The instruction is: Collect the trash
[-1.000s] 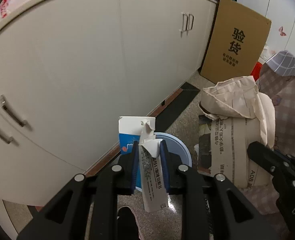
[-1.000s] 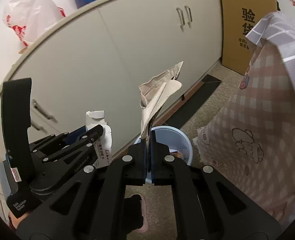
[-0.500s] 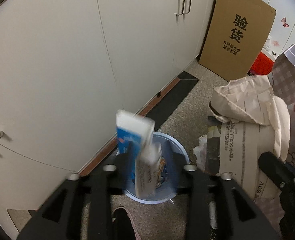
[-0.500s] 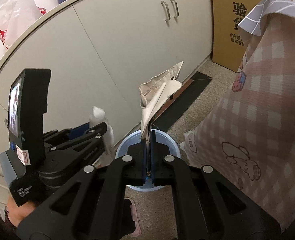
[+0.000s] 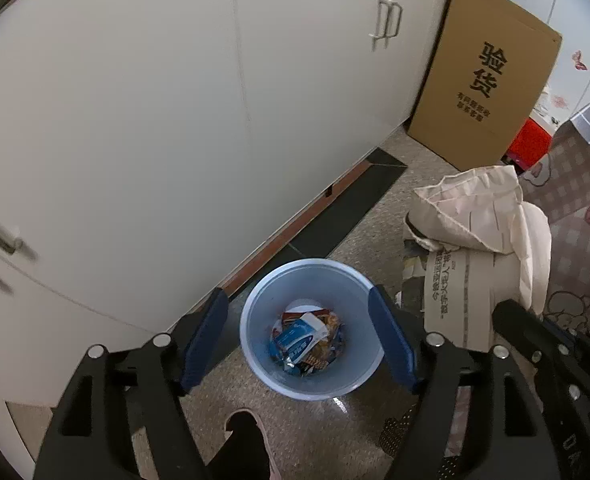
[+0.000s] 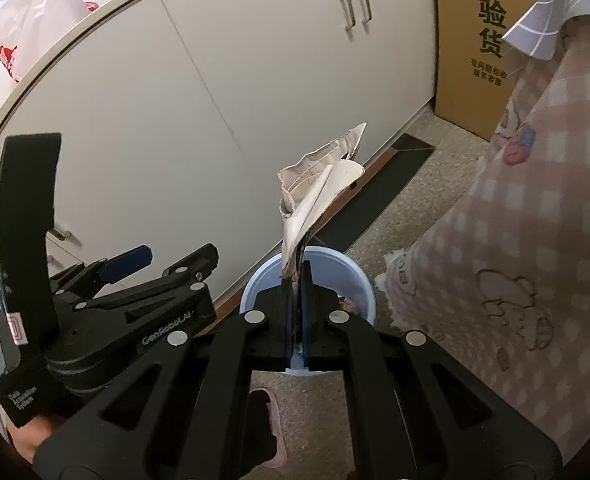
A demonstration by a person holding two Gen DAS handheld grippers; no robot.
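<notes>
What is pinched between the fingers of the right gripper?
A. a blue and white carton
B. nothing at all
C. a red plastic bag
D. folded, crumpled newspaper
D: in the right wrist view the right gripper is shut on a folded, crumpled sheet of newspaper that sticks up above the round light-blue plastic bin; the blue and white carton already lies inside that bin.

blue bin (image 5: 255,344): upright, floor | blue carton (image 5: 297,338): inside | crumpled newspaper (image 6: 315,196): clamped above
</notes>
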